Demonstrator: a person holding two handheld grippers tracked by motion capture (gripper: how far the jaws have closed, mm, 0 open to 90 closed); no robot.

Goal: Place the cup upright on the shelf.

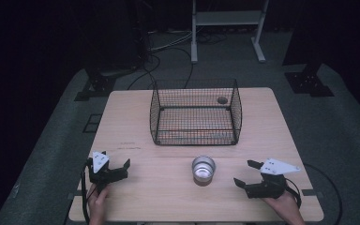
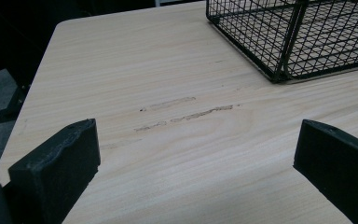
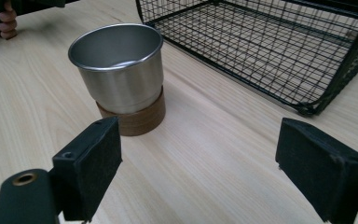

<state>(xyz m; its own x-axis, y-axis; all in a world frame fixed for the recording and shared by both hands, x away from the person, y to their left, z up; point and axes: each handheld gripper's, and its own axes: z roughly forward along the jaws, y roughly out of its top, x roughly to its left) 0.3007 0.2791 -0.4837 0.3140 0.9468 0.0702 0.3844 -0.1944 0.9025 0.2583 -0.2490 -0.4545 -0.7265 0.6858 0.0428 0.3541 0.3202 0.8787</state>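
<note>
Right gripper (image 1: 250,175) spread wide, holding nothing; left gripper (image 1: 116,165) likewise wide and empty. Steel cup (image 3: 119,70) at ten o'clock of right gripper, upright on table (image 1: 168,197), near wire basket (image 1: 195,111). Probably light, rigid, slippery; best grasped across wooden base (image 3: 137,120).

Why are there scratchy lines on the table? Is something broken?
The table has a few scuffed streaks on its wood, near the basket. They look like worn marks, not a break. The cup stands upright, nothing spilled.
</note>
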